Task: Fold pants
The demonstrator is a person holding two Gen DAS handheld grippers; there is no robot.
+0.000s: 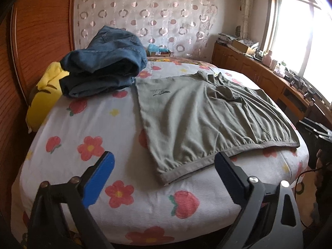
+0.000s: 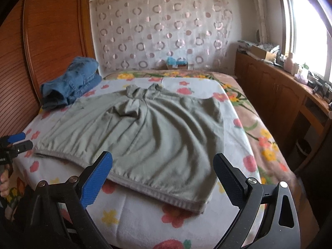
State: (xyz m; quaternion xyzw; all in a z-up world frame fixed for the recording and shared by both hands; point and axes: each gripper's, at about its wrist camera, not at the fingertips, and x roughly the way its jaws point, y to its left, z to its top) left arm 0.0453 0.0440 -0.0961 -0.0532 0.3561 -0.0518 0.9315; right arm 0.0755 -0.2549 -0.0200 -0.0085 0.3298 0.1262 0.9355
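The olive-green pants (image 2: 141,128) are plain, with a paler grey-green waistband and a small dark print near one edge. The bedsheet (image 1: 124,108) is white with red flowers, red strawberries and small yellow blossoms. The folded jeans (image 1: 103,66) are faded denim blue, beside a bright yellow pillow (image 1: 46,95). The curtain (image 2: 161,33) is pale with pink rings and dots. The headboard (image 2: 51,31) is reddish-brown wood. Each gripper shows one blue pad (image 2: 96,181) and black fingers
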